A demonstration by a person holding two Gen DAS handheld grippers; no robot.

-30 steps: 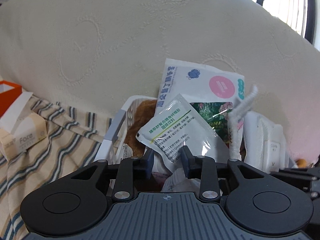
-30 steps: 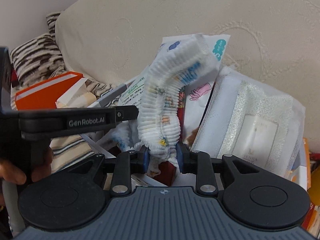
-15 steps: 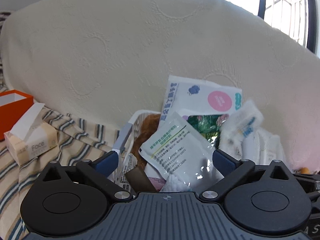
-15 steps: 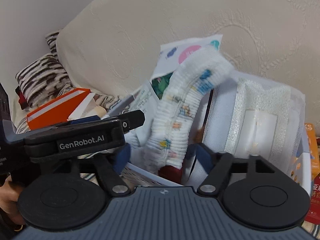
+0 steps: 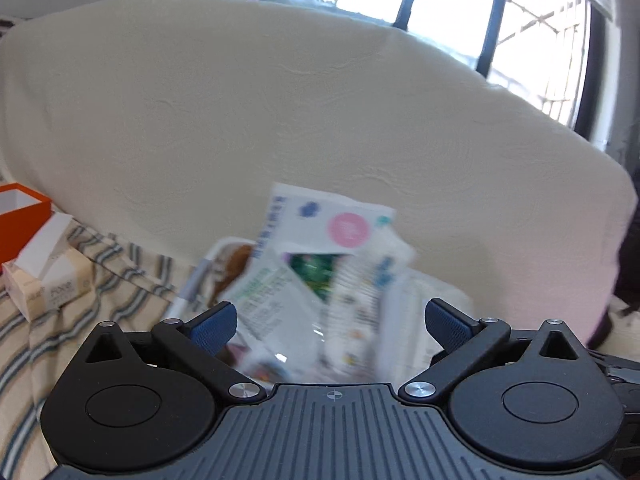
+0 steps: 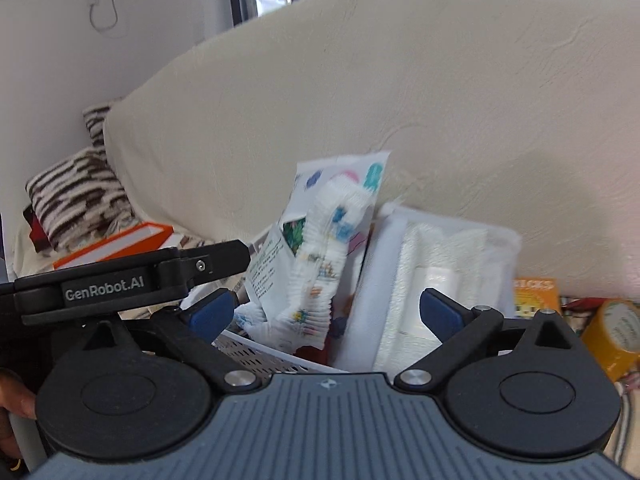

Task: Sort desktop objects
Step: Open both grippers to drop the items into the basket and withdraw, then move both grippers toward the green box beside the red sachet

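You see a white perforated plastic basket [image 6: 256,350] crammed full, your crinkled white printed diaper [image 6: 324,264] upright in its middle, clear green-lettered sachet [image 5: 272,300] leaning left, pink-dotted white pouch [image 5: 332,228] standing behind

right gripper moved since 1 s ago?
Yes. The right gripper has let go of the diaper and backed away up from the white basket, its jaws opening, nothing pressed between them.

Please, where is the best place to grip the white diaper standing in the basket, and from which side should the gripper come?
Probably its upper end. The diaper stands nearly upright in the white basket, its top rising free above the packets beside it. Come from above and in front, with the pads across its thin folded thickness. The right gripper is opening, with nothing between its pads.
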